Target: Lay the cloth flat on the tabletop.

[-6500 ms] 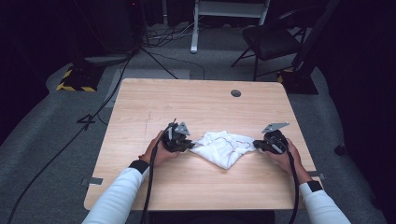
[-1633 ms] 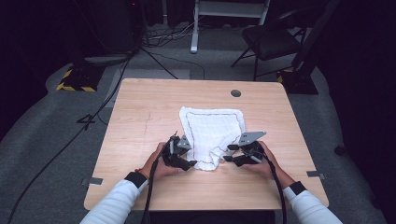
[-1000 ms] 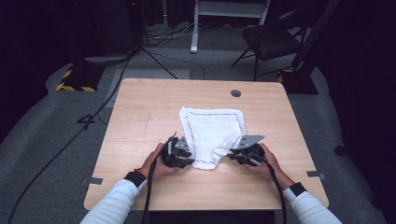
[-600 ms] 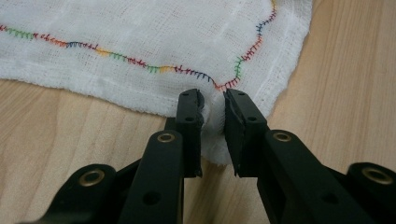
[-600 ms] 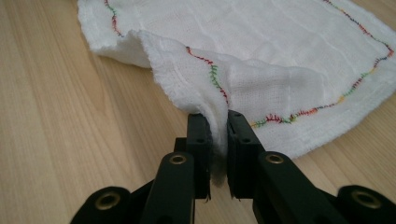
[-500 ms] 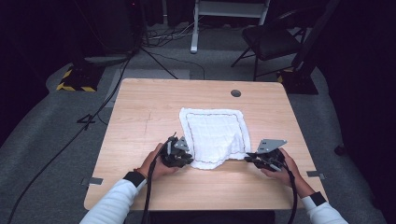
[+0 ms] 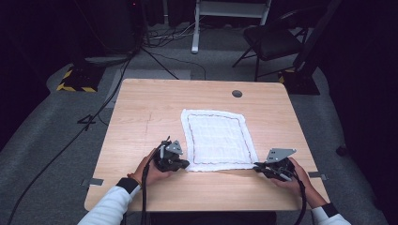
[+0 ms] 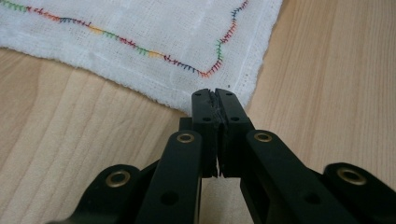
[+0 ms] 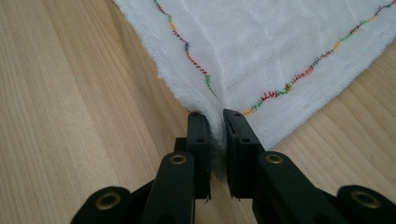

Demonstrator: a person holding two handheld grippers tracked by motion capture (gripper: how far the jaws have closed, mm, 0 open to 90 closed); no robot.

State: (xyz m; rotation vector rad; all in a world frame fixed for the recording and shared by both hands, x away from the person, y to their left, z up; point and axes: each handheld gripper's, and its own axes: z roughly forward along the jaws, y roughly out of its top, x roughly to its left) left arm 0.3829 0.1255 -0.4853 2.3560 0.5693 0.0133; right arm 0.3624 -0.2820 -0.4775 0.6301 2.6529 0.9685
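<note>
1. A white cloth with a many-coloured stitched border lies spread flat in the centre of the high view, on the light wooden table.
2. The left claw sits at the cloth's lower left corner, low and left of centre in the high view. In the left gripper view its jaws are pressed together, tips at the very edge of the cloth corner; they have just been closing, and a sliver of fabric seems caught at the tips, though that is hard to tell.
3. The right claw is at the cloth's lower right corner, lower right in the high view. In the right gripper view its jaws are clamped on the cloth corner, with white fabric bunched between them.
4. A dark round grommet sits in the table above the cloth, near the far edge.
</note>
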